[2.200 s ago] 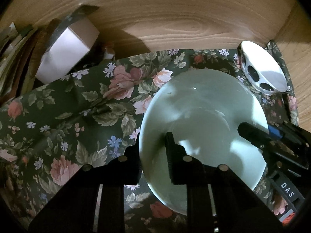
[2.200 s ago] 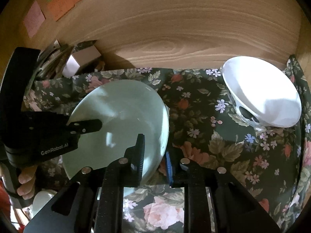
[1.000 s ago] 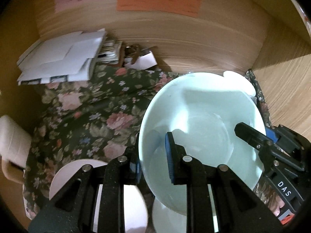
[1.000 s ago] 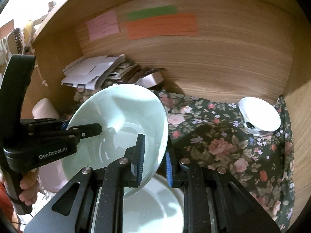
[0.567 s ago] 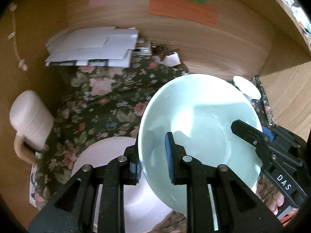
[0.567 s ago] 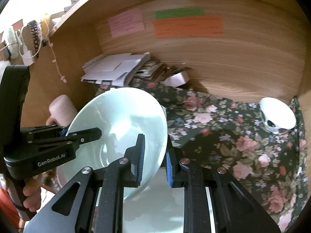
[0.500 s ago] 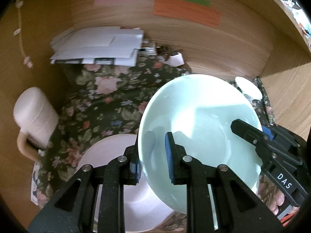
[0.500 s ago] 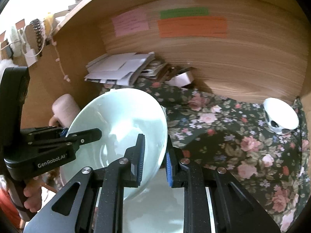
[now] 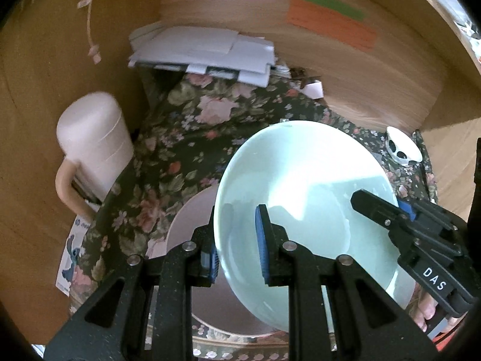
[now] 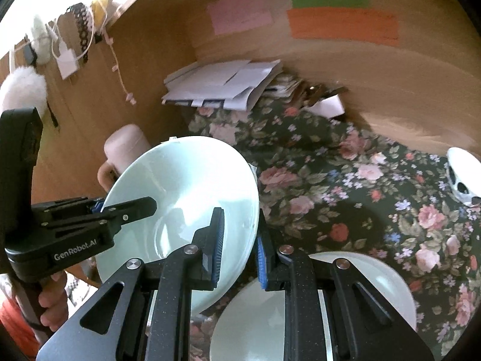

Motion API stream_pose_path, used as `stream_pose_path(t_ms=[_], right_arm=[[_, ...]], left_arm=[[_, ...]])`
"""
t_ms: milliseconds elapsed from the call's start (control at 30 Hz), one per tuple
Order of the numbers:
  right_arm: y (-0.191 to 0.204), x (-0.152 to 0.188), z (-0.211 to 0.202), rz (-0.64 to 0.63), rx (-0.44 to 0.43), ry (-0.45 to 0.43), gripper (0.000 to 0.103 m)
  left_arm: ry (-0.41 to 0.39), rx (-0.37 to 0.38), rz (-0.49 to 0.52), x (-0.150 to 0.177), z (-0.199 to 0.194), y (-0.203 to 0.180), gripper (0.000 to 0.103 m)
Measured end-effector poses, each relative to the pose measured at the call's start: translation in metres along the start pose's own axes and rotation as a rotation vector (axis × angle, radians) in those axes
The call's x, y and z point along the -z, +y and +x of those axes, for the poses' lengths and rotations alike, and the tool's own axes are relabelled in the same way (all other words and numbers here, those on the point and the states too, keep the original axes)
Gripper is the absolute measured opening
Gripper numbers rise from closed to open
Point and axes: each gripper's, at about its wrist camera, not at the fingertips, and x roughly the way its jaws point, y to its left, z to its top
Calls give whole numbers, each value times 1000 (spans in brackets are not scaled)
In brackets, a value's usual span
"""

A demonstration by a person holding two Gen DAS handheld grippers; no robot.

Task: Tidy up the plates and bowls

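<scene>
A pale green bowl (image 9: 303, 186) is held tilted in the air by both grippers. My left gripper (image 9: 236, 240) is shut on its left rim. My right gripper (image 10: 239, 243) is shut on its right rim; the bowl also shows in the right wrist view (image 10: 186, 198). Below it lies a pinkish-white plate (image 9: 192, 228) on the floral cloth. Another pale plate or bowl (image 10: 381, 282) lies under the right gripper. A small white bowl with dark spots (image 9: 402, 149) sits at the far right; it also shows in the right wrist view (image 10: 463, 177).
A pink mug (image 9: 93, 147) stands at the left by the wooden side wall. A pile of white papers (image 9: 204, 51) lies at the back. The floral cloth (image 10: 360, 186) covers the shelf floor. Wooden walls close in the back and both sides.
Both grippers have lifted the green bowl off the cloth and drawn it back and up, away from the back wall. The plate and mug have come into view below.
</scene>
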Motion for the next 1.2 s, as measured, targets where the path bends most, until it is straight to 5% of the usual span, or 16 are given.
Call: stream_pose_path(t_ms=[667, 1200], right_arm=[[17, 19, 49, -47, -24, 138, 17], [15, 15, 44, -56, 3, 113, 20]], left_arm=[[65, 7, -57, 20, 30, 38, 21], [39, 12, -17, 19, 33, 39, 21]])
